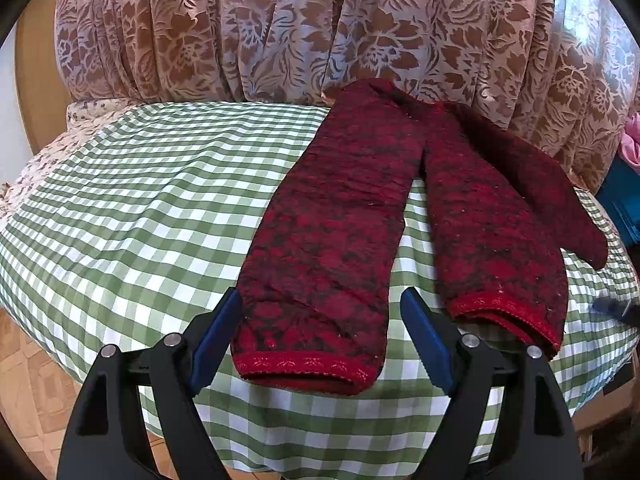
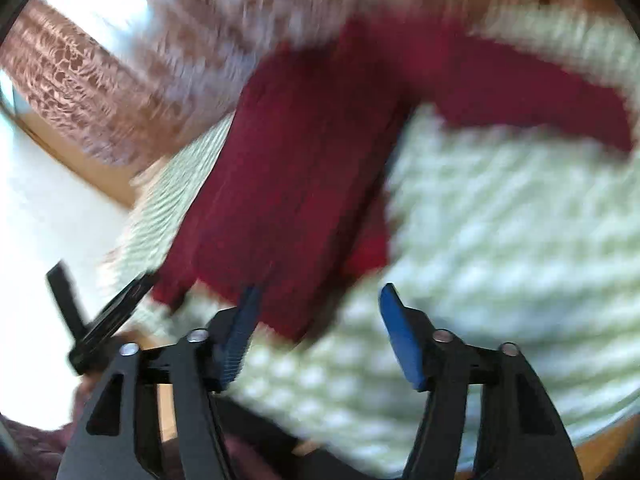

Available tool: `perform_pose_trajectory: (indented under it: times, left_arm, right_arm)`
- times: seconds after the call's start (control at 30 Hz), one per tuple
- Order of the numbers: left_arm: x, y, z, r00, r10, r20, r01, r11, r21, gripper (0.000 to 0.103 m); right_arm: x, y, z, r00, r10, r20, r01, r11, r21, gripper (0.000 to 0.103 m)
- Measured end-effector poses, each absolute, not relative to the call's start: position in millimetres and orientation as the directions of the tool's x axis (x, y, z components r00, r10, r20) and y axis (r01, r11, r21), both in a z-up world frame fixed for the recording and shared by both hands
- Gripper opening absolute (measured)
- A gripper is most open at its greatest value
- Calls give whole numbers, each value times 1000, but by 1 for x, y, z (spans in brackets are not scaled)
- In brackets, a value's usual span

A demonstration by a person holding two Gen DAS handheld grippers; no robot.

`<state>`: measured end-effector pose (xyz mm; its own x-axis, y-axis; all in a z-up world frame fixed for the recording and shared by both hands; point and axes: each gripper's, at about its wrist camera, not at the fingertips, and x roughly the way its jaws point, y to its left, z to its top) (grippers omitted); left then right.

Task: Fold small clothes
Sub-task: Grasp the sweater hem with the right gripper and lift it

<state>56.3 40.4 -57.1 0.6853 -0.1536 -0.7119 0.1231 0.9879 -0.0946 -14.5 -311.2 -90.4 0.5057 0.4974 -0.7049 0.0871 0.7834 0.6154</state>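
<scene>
A pair of small dark red patterned trousers (image 1: 344, 216) lies flat on a green and white checked cloth (image 1: 140, 208), legs pointing toward me, waist at the far end. My left gripper (image 1: 320, 320) is open, its blue fingers either side of the left leg's cuff (image 1: 308, 366), just above it. The right wrist view is blurred by motion. There the red trousers (image 2: 288, 168) lie ahead and left on the checked cloth (image 2: 500, 240). My right gripper (image 2: 320, 312) is open and empty, its left finger near a leg end.
A brown floral curtain (image 1: 280, 28) hangs behind the table. Pink and teal items (image 1: 628, 184) sit at the far right. Tiled floor (image 1: 28, 380) lies below left. The other gripper's black frame (image 2: 100, 316) shows at the left of the right wrist view.
</scene>
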Motion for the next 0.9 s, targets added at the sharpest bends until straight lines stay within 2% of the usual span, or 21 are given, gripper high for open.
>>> perform_pose_trajectory:
  times: [0.07,0.13,0.2,0.23,0.27,0.37,0.57,0.73,0.9]
  left_arm:
    - [54,43,-57,684,-162,-711,127,987,-102,82]
    - [50,48,-56,692,-164,-703,134,986,-98,84]
    - [47,53,-56,698,-166,-697,141,986,-94,86]
    - [47,54,-55,698,-166,-697,143,985,-92,86]
    - [47,56,-54,698,-169,-696,148,985,-92,86]
    - [43,59,-49,704,-196,-683,178,979,-97,86]
    - [32,42,-42,677,-313,-667,270,948,-170,86]
    - [42,-2,-34,645,-403,-650,323,914,-246,86]
    - [66,-47,-41,562,-462,-686,262,886,-383,86]
  right_arm:
    - [-10,-289,-107,475,494,-728,101,791,603,59]
    - [-7,-279,-115,483,523,-702,121,755,645,58]
    - [1,-275,-115,505,526,-684,135,735,665,45]
    - [5,-272,-111,509,513,-692,133,747,652,28]
    - [10,-272,-107,509,506,-696,126,757,642,18]
    - [17,-277,-67,547,505,-667,49,776,628,15]
    - [46,-312,43,729,428,-535,-36,804,594,13]
    - [78,-328,85,779,371,-506,-35,831,556,13]
    - [100,-334,98,793,367,-487,-33,824,566,13]
